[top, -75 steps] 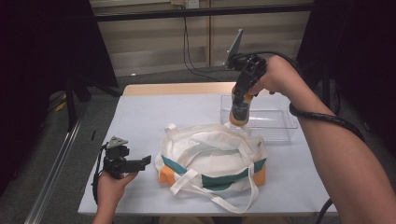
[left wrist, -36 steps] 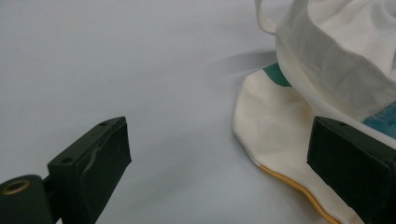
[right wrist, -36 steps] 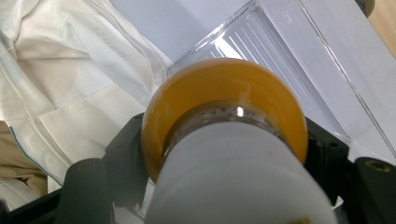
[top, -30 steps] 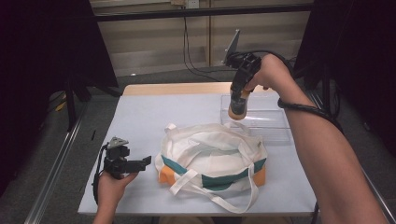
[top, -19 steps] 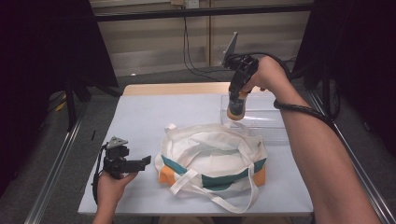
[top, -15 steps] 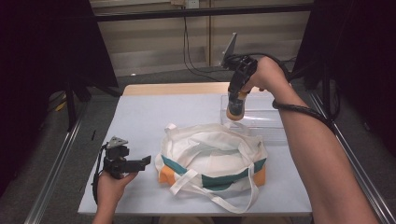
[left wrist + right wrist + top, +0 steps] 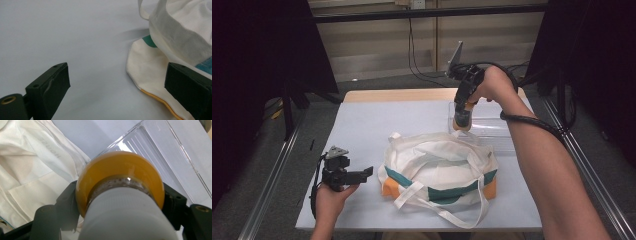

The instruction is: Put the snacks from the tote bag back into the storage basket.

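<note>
A: Right gripper (image 7: 461, 121) status?
B: Clamped on an orange bottle (image 7: 120, 180) with a white cap, held cap-up over the near left corner of the clear tray (image 7: 492, 127), far right on the table (image 7: 362, 125).
A: Left gripper (image 7: 364, 173)?
B: Jaws wide apart, nothing between them, resting near left, just beside the tote bag (image 7: 439, 172).

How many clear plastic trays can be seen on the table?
1. The clear plastic tray lies at the table's far right, behind the white tote bag. The bag's inside is hidden, so more cannot be excluded.
</note>
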